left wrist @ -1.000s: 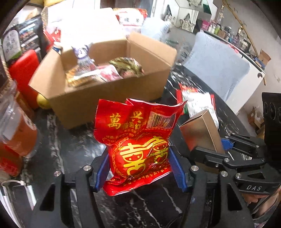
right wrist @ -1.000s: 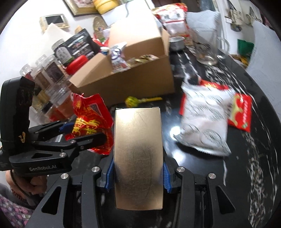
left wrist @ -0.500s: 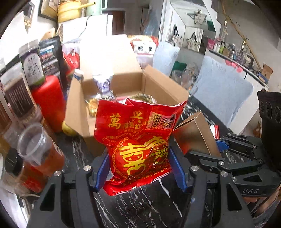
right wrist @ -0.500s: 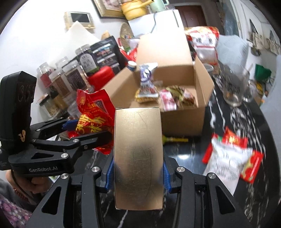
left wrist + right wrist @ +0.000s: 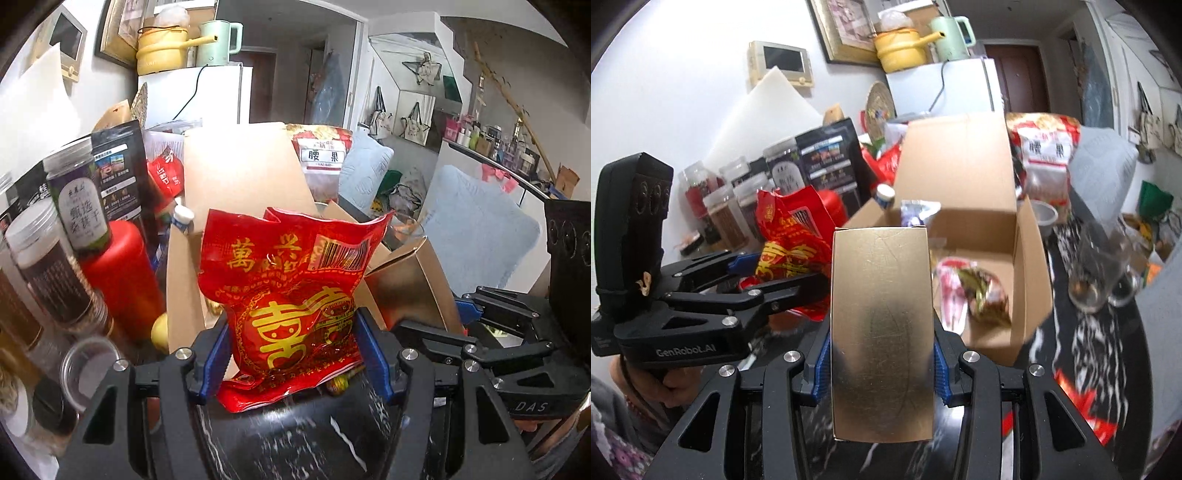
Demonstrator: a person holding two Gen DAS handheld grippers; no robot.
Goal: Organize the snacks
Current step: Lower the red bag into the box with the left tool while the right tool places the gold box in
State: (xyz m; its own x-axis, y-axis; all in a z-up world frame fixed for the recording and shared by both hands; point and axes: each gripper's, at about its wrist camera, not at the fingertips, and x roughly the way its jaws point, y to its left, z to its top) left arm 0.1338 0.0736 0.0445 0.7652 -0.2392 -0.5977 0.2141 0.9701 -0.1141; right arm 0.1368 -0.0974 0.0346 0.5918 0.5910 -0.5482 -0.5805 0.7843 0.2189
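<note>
My left gripper [image 5: 291,354] is shut on a red snack bag [image 5: 291,291] with gold characters, held upright in front of the open cardboard box [image 5: 184,295]. My right gripper [image 5: 881,354] is shut on a gold box [image 5: 881,332], held upright just before the cardboard box [image 5: 1027,280]. The gold box also shows at the right of the left wrist view [image 5: 410,291]. The red bag and left gripper show at the left of the right wrist view [image 5: 790,243]. Several snack packets [image 5: 975,291] lie inside the cardboard box.
Jars [image 5: 77,199] and a red bottle [image 5: 118,277] stand left of the cardboard box. A plastic cup [image 5: 85,369] sits at the near left. A glass mug [image 5: 1104,269] stands right of the box. A red and white packet [image 5: 1082,410] lies on the black marble table [image 5: 295,443].
Both grippers have risen and moved toward the cardboard box with their loads. The box now looms closer and its inside shows from the right wrist view.
</note>
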